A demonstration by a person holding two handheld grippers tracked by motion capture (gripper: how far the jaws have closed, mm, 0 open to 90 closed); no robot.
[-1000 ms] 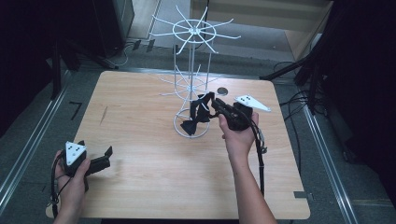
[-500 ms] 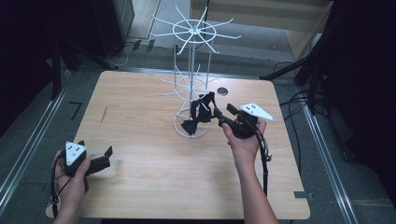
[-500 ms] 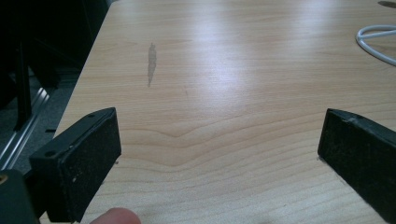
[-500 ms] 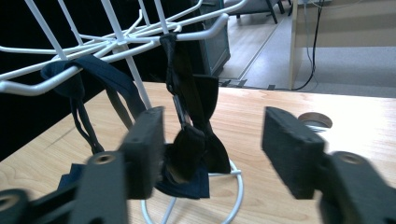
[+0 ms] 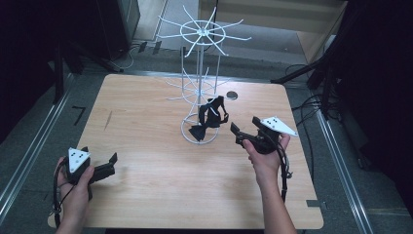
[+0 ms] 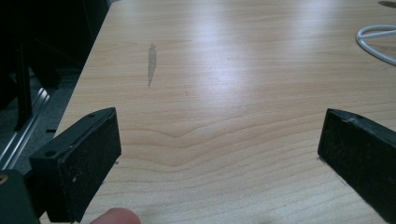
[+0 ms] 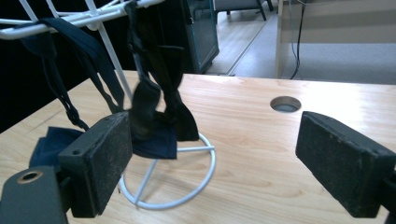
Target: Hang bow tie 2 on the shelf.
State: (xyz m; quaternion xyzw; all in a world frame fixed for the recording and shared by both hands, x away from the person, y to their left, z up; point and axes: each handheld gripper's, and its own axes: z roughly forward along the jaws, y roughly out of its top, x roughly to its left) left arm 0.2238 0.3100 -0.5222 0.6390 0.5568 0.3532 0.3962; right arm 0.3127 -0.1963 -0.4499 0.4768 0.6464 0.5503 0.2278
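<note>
A white wire rack [image 5: 199, 73] stands on its ring base [image 5: 187, 134] mid-table. Black bow ties on straps [image 5: 213, 113] hang from its lower arms. My right gripper [image 5: 243, 126] is open just right of the rack, jaws pointing at it and apart from the ties. In the right gripper view the bow ties [image 7: 154, 102] dangle beyond the left pad [image 7: 100, 163], with nothing between the jaws of the right gripper [image 7: 224, 158]. A dark blue cloth [image 7: 51, 140] lies at the ring base [image 7: 205, 172]. My left gripper [image 5: 100, 157] rests open near the front left corner, empty [image 6: 219, 154].
The wooden table [image 5: 146, 112] has a round cable hole [image 5: 232, 95] behind the rack, also seen as the hole [image 7: 285, 103]. A dark streak [image 6: 152, 63] marks the wood ahead of the left gripper. Metal floor rails [image 5: 29, 156] run along both sides of the table.
My right gripper has drawn back from the hanging bow ties, toward the right and front of the table. The left gripper has stayed put.
</note>
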